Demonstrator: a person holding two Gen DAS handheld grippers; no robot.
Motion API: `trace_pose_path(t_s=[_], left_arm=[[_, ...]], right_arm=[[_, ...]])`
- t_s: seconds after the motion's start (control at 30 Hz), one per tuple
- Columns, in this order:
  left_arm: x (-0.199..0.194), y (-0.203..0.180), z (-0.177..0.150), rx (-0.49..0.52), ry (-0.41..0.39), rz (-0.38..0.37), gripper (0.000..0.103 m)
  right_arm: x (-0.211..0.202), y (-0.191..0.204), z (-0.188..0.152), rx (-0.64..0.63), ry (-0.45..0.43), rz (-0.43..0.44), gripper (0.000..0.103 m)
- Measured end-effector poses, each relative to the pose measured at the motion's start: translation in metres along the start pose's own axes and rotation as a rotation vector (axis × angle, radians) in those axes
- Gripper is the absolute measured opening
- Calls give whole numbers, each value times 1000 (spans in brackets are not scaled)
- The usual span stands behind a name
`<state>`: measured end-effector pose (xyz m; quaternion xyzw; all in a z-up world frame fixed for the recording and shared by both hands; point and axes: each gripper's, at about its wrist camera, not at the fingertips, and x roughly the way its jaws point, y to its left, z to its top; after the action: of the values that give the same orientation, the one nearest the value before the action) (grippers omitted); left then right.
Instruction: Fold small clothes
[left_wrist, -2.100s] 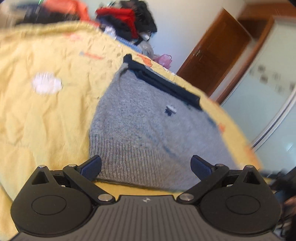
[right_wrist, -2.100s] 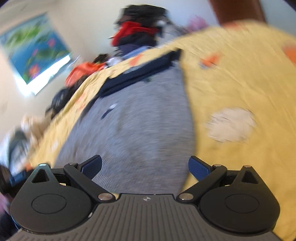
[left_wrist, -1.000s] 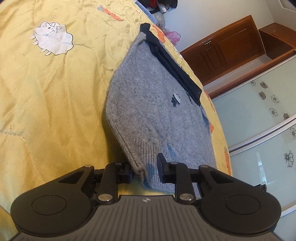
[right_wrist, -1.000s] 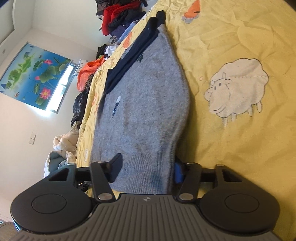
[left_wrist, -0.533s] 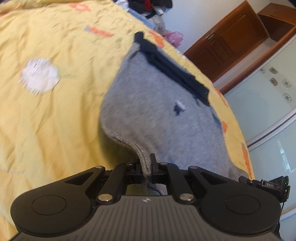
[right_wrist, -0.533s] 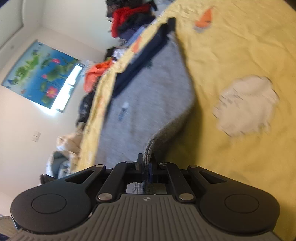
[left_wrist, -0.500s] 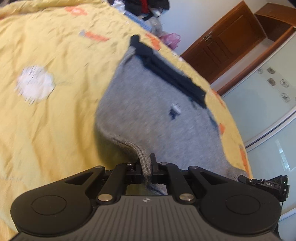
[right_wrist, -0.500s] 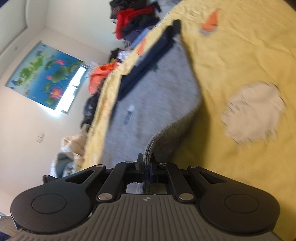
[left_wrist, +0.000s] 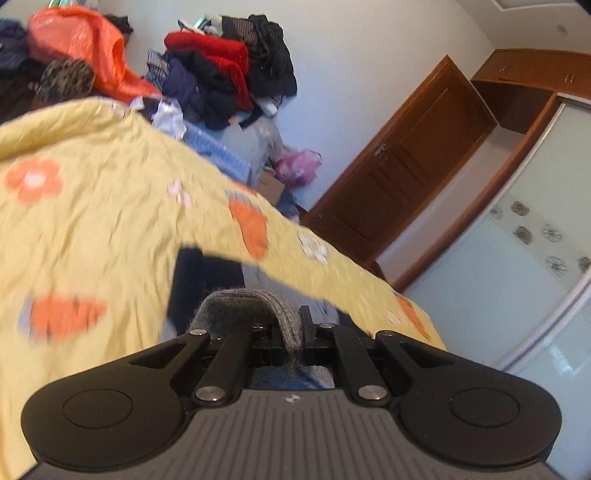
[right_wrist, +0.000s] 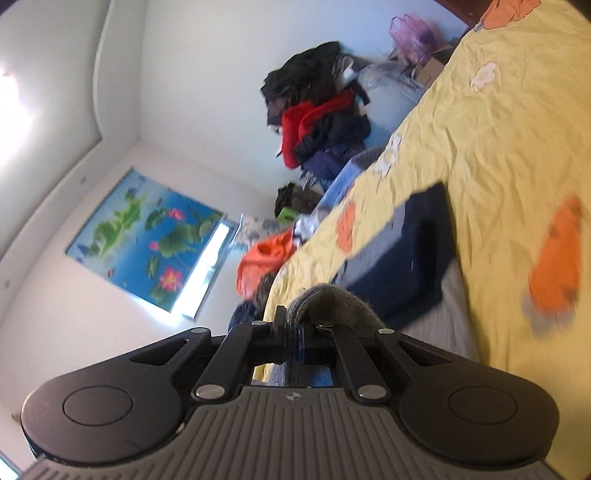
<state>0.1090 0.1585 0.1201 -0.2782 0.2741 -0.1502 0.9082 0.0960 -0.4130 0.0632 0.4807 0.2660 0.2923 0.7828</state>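
Note:
A small grey knit sweater with a navy collar band lies on a yellow bedspread (left_wrist: 110, 221). My left gripper (left_wrist: 290, 336) is shut on the sweater's ribbed grey hem (left_wrist: 251, 306), which arches up over the fingers. The navy collar band (left_wrist: 207, 280) lies just beyond it. My right gripper (right_wrist: 291, 339) is shut on the other end of the grey hem (right_wrist: 332, 299), held close to the navy band (right_wrist: 410, 266). The rest of the sweater is mostly hidden below both grippers.
The yellow bedspread (right_wrist: 498, 147) has orange and white prints. Piles of dark and red clothes (left_wrist: 221, 74) and an orange bag (left_wrist: 81, 48) lie past the bed's far edge. A wooden door (left_wrist: 406, 177) and glass wardrobe doors (left_wrist: 517, 277) stand at the right.
Both grippers closed on the sweater's hem, lifted it, and carried it forward over the body. The hem now sits close to the navy collar band.

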Motion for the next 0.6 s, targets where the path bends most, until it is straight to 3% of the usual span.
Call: trace_pose_path(t_s=[0.17,0.27,0.3,0.37,0.4,0.43,0.47,0.53,0.57,0.6], left_arm=[[91,14,40,79,-33,100,5],[138,37,46,41,-6,135,6],[152,45,45,19,20,128,6],[170,59,43,-37,84,123,8],[173,63,42,-67,99,132,9],[171,66,41,-86,92,127,10],[165,67,41,-91,64,109,13],[146,62,41,-48,-22,99,25],[135,55,41,-13,-66,136,47],[124,49,40,20,-100,183,81]], right_arm=[[74,-46,59,53,-19,-120,14],[113,-78,76,99,-16,-167,16],[121,-86,80,114,-30,-187,21],[132,-99,83,151,-76,-238,46],[135,-102,84,160,-92,-254,76],[137,-102,84,152,-100,-253,87],[137,-100,81,135,-101,-239,87],[135,-90,76,87,-90,-221,86],[132,-81,71,59,-89,-226,86],[129,-73,68,31,-85,-235,86]])
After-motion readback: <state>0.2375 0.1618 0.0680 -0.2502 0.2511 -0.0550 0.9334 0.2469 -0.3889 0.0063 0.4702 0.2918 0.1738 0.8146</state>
